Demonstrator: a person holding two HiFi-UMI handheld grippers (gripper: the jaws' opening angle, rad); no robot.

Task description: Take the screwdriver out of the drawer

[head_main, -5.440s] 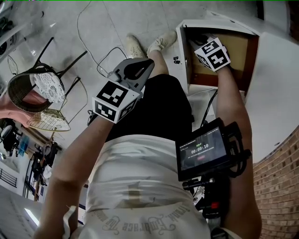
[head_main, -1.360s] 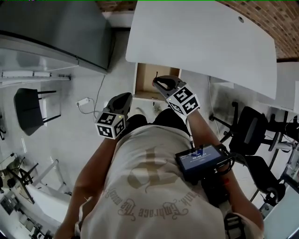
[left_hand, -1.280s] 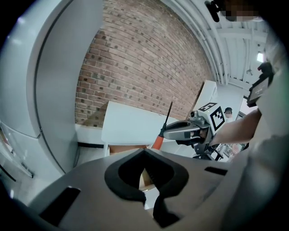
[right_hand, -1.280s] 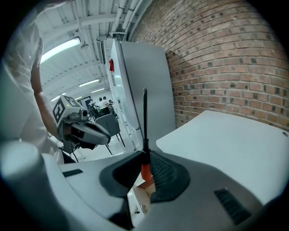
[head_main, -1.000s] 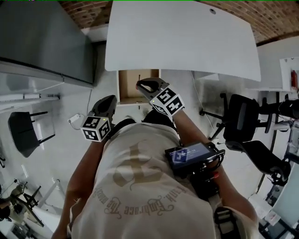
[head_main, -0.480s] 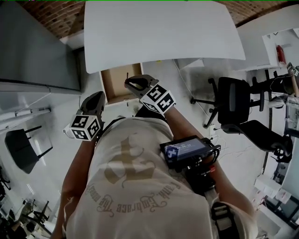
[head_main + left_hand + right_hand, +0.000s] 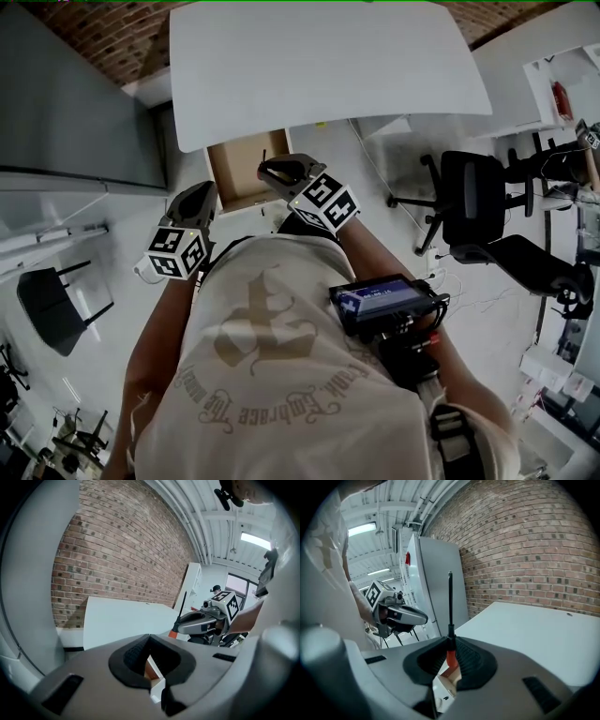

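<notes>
Extraction looks complete: our right gripper (image 7: 451, 660) pinches the screwdriver (image 7: 450, 616), shaft toward 12 o'clock; left gripper (image 7: 147, 651) pressed together. Next, we clear the drawer (image 7: 236, 167).

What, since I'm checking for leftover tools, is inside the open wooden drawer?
The open wooden drawer shows only bare brown floor. Its back lies under the white desk, and the right tongs, gripping the orange-handled screwdriver, cover one corner.

Right tongs (image 7: 450, 645) hide most of the screwdriver (image 7: 450, 616) handle.
</notes>
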